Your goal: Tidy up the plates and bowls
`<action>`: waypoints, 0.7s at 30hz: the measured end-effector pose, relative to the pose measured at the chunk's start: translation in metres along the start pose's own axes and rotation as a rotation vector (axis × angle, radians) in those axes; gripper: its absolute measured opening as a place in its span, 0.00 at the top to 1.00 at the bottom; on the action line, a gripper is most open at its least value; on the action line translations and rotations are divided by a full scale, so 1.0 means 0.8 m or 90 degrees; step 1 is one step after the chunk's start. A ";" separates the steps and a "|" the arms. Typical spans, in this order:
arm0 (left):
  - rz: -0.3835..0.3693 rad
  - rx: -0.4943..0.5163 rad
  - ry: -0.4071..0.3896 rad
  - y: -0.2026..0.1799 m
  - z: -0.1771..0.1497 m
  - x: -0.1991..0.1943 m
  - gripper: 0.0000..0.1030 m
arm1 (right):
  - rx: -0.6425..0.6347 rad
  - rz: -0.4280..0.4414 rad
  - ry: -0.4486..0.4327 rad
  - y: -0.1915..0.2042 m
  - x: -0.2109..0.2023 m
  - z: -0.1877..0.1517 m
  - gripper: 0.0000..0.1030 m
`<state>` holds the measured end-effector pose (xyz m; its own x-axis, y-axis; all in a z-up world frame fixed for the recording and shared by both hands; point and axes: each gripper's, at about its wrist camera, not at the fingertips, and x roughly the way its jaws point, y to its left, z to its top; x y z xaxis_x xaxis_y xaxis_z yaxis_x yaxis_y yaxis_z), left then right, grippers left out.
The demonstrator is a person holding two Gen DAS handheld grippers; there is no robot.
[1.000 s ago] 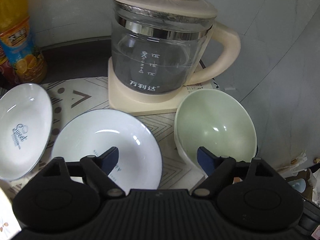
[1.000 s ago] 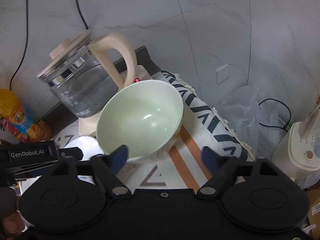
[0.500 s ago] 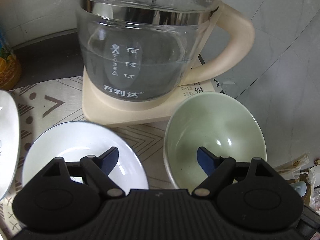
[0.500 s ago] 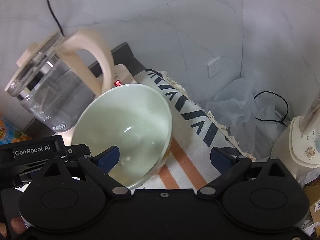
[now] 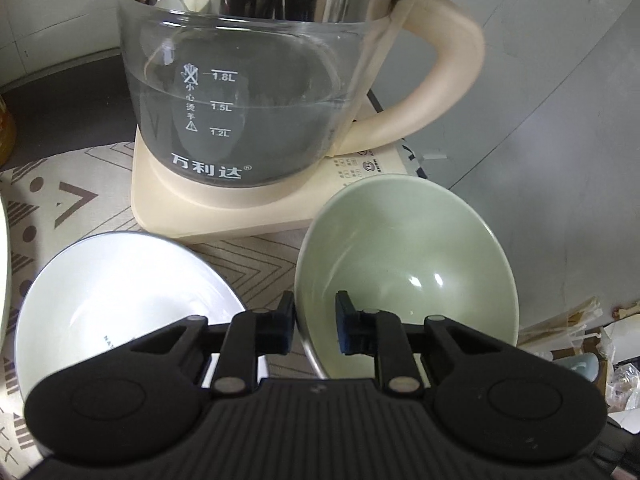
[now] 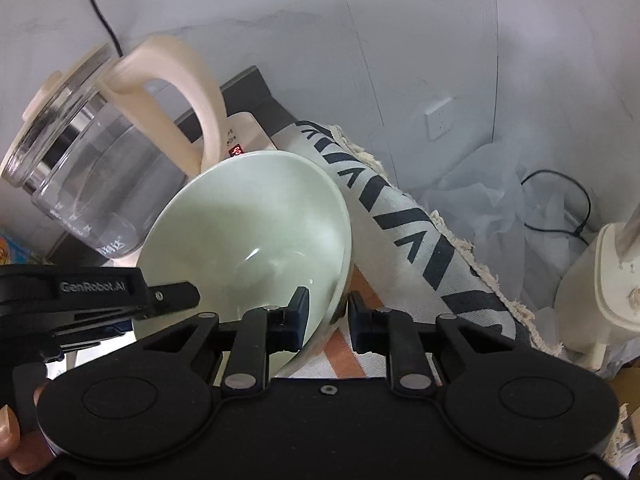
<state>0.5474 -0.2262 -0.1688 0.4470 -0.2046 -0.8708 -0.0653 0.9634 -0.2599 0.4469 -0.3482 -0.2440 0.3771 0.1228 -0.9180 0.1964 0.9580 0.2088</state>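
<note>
A pale green bowl (image 5: 404, 256) sits on the patterned cloth in front of the kettle base; it also shows in the right wrist view (image 6: 248, 232). My left gripper (image 5: 314, 326) is shut on the bowl's left rim, one pad outside and one inside. My right gripper (image 6: 328, 318) is shut on the bowl's right rim in the same way. A white plate with a dark rim (image 5: 120, 300) lies left of the bowl. The edge of another white plate (image 5: 4, 280) shows at the far left.
A glass kettle (image 5: 256, 92) with a cream handle stands on its cream base (image 5: 224, 212) right behind the bowl. The cloth's edge (image 6: 460, 240) drops off to the right, with a wall, plastic sheeting and a white appliance (image 6: 600, 288) beyond.
Both grippers have moved in and closed on opposite rims of the green bowl; they were open a second ago. The kettle now looms closer in the left view.
</note>
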 end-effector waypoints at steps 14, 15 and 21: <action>-0.014 0.008 -0.066 -0.001 -0.026 -0.075 0.82 | -0.012 0.017 -0.045 0.007 -0.053 -0.015 0.80; -0.015 0.009 -0.071 0.000 -0.029 -0.081 0.82 | -0.014 0.018 -0.048 0.008 -0.058 -0.016 0.80; -0.020 0.006 -0.097 0.004 -0.049 -0.115 0.84 | -0.033 0.022 -0.067 0.012 -0.089 -0.025 0.80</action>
<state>0.4708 -0.2110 -0.1057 0.5792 -0.2065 -0.7886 -0.0417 0.9586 -0.2817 0.4040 -0.3423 -0.1835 0.4767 0.1307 -0.8693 0.1361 0.9660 0.2199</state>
